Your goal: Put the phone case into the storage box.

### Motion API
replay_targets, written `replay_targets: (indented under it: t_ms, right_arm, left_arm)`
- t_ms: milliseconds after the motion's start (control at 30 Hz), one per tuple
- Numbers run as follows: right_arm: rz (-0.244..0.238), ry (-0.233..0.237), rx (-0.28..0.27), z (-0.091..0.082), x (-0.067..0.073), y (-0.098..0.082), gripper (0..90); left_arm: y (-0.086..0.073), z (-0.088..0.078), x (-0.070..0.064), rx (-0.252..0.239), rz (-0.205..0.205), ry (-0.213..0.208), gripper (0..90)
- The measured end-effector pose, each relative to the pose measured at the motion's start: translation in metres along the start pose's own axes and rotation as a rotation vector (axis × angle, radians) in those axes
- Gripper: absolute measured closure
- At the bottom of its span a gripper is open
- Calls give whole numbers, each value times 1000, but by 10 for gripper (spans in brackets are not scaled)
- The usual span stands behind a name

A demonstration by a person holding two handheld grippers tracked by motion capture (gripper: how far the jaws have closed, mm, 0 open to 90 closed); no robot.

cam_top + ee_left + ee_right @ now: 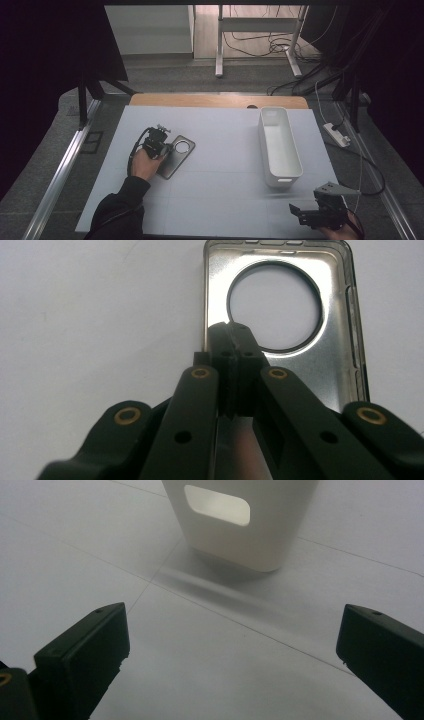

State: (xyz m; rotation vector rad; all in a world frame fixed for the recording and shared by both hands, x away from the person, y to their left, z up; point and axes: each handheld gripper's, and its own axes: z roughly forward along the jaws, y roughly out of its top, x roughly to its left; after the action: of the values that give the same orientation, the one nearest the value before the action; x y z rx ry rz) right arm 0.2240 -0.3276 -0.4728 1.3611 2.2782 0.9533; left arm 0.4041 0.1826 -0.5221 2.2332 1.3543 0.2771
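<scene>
The left gripper [234, 340] is reaching from the bottom edge, its two black jaws pressing together on the near rim of a clear phone case [300, 360]. The case is lying flat on the white table [90, 315], its round cutout just beyond the jaw tips.

Dim room beyond a white table [220, 200]: grey carpet floor [165, 75], desk legs [219, 45], tangled cables [270, 45], power strip [337, 135].
</scene>
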Motion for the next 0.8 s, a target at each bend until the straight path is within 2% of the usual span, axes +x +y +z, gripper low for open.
replay_targets:
  t_ms: [267,600,700,733,767,800]
  right_arm:
    - [3,-1,-2,0,0,0,10]
    - [1,-1,0,0,0,0,10]
    - [2,-2,1,0,0,0,10]
    - [2,-2,0,0,0,0,10]
    - [3,-1,2,0,0,0,10]
    - [3,-1,2,0,0,0,10]
  left_arm:
    - [1,-3,0,-14,-5,-15,891]
    - [9,-31,-7,-46,30,-42,890]
    - [10,-35,-7,-52,36,-62,732]
    - [10,-37,-6,-58,36,-52,684]
    - [10,-37,-6,-58,36,-52,589]
    - [10,-38,-5,-56,33,-59,589]
